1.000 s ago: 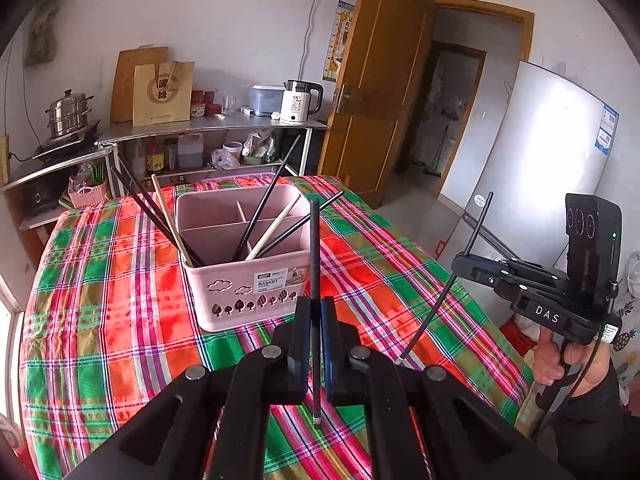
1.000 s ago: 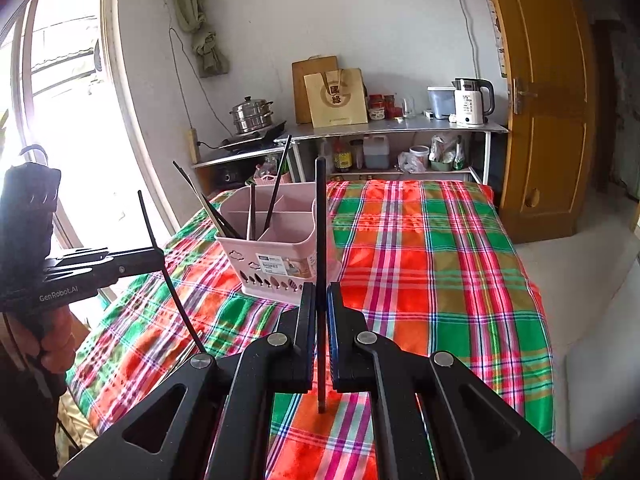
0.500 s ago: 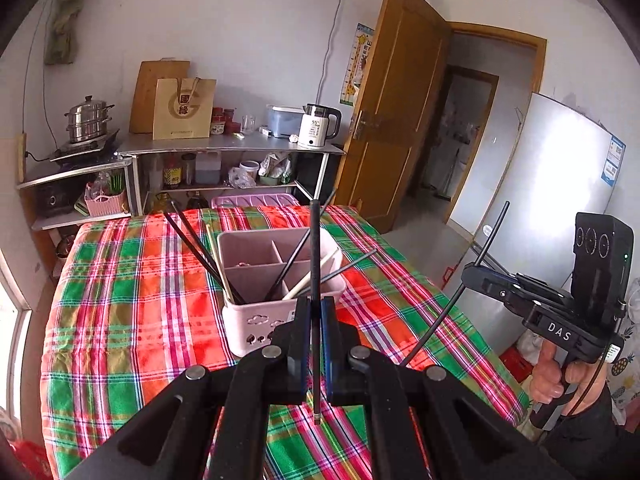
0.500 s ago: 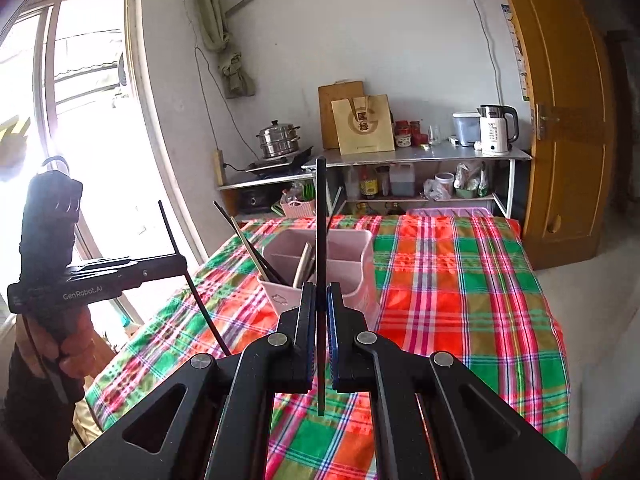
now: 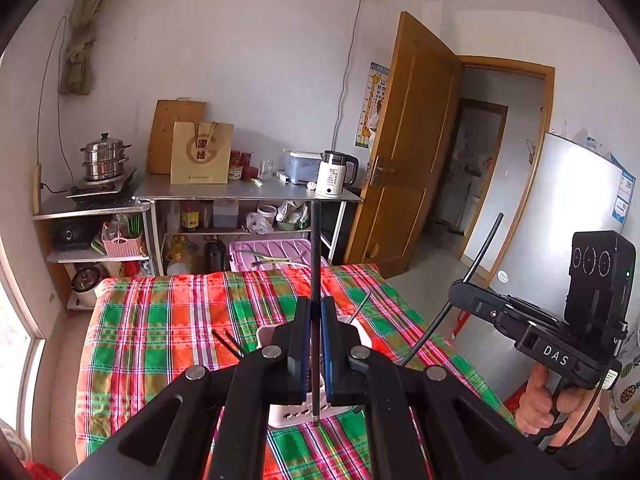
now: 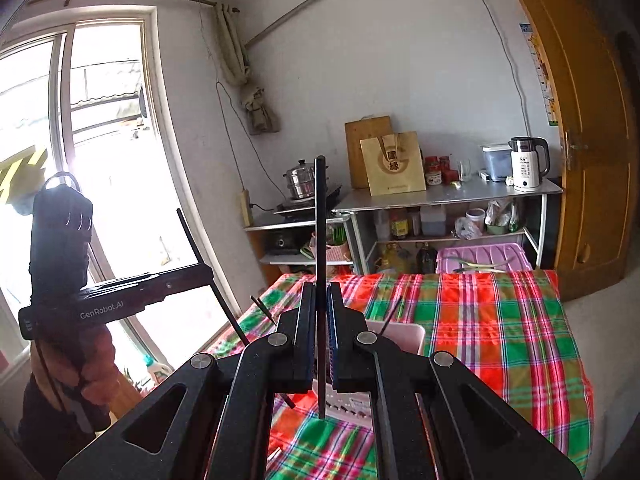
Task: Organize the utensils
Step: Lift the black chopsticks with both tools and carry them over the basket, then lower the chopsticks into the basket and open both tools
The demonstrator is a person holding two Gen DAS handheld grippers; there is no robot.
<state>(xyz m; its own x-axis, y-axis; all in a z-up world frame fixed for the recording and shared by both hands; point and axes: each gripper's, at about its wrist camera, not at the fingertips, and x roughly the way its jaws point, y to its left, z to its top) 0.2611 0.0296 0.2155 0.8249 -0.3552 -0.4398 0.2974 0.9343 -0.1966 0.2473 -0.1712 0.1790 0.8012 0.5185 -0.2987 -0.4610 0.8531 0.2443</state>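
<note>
**Two chopsticks up, basket's right below**

Each gripper is clamped tight on one black chopstick. The left gripper [image 5: 315,354] pinches its chopstick [image 5: 316,248] upright, with a short tail poking out under the pads. Same story on the right gripper [image 6: 321,340] and its chopstick [image 6: 320,216]. From the left camera, the other chopstick sits slanted in its jaws.

The pink basket [image 5: 280,416] sits on the plaid cloth [image 5: 160,320], mostly hidden behind the jaws in both views. A few dark sticks [image 5: 228,342] already lean out of it. I can't tell which compartment they're in from here.

My guess is the step in hand is carrying these two over the basket and dropping them in. Tips, for what they're worth:
- Line the lower tip up over a compartment before lowering, since the jaws block most of the opening.
- Go in steep, so you don't knock the leaning sticks.
- Let go only once the tip is well inside, or it'll tip over the rim.
- Do one side at a time so the two grippers don't collide.

Pose-wise, both grippers are held above the table, angled slightly down, one either side of the basket. The person's hand [image 5: 538,404] grips the right handle low.
</note>
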